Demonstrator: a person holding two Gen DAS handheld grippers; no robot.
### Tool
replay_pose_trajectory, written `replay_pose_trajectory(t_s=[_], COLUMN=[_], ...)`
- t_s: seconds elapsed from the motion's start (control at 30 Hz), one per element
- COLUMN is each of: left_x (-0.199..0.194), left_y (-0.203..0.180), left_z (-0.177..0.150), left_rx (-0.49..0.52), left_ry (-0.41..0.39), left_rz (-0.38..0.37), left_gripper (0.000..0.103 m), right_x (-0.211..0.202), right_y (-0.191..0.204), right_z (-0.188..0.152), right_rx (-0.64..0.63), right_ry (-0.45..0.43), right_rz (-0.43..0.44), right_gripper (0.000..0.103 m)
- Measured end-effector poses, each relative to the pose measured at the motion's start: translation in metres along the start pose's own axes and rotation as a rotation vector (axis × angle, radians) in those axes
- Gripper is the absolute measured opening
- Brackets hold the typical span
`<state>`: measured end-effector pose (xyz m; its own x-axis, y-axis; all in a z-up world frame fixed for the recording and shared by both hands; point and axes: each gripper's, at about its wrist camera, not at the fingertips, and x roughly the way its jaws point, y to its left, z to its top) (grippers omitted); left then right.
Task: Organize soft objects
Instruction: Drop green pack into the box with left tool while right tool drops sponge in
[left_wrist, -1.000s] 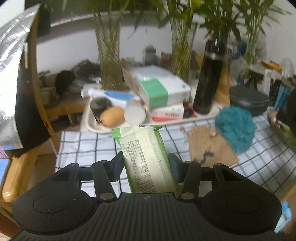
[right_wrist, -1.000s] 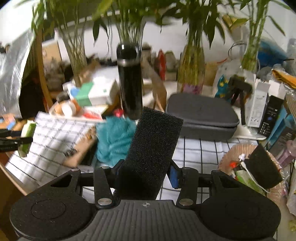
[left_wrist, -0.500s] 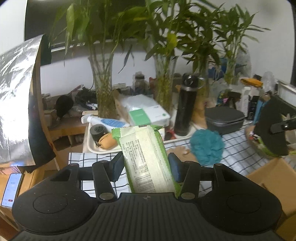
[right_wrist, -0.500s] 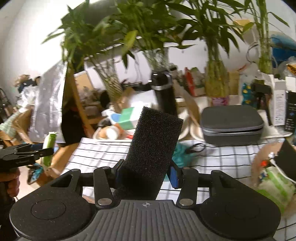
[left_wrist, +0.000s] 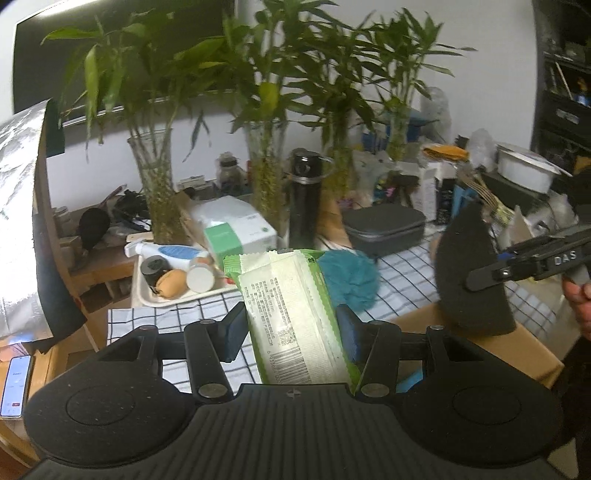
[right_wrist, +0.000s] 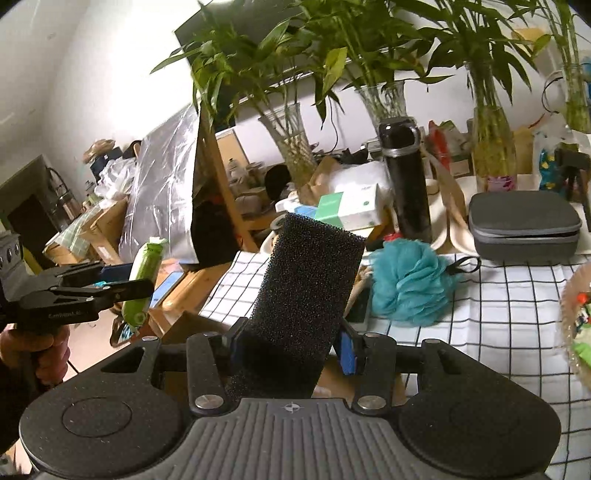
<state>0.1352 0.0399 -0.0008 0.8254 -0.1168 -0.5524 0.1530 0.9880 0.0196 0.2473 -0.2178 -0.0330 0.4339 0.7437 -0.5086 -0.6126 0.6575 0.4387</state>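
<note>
My left gripper (left_wrist: 291, 328) is shut on a green-and-white pack of wet wipes (left_wrist: 295, 317), held above the table's near edge. From the right wrist view the same pack (right_wrist: 144, 280) hangs at the far left in the left gripper (right_wrist: 122, 291). A black foam sponge (right_wrist: 306, 291) stands upright between the pads of my right gripper (right_wrist: 291, 350), which is shut on it. In the left wrist view that sponge (left_wrist: 469, 273) shows at the right, over a cardboard box (left_wrist: 524, 343). A teal bath pouf (right_wrist: 410, 284) lies on the checked cloth (right_wrist: 517, 306).
A white tray (left_wrist: 162, 299) holds small bottles and a bun-shaped object. Behind it stand glass vases with bamboo (left_wrist: 159, 192), a black flask (left_wrist: 304, 195), a tissue box (left_wrist: 236, 229) and a grey zip case (left_wrist: 384, 225). A phone (left_wrist: 14, 384) lies low left.
Both grippers have risen and drawn back from the table, each keeping its load. The sponge has come into the left wrist view at the right, and the wipes pack into the right wrist view.
</note>
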Motion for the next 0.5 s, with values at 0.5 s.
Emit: replay_pose_trajectory(t_s=[0.5], left_x=[-0.005], left_y=[-0.040], left_z=[-0.034], left_rx=[0.045], left_ry=[0.101], left_rz=[-0.083], left_gripper=[0.052], right_x=[0.001], right_y=[0.022], right_z=[-0.035], right_rx=[-0.051], right_ry=[0.180], right_rz=[-0.016], right_gripper=[0.052])
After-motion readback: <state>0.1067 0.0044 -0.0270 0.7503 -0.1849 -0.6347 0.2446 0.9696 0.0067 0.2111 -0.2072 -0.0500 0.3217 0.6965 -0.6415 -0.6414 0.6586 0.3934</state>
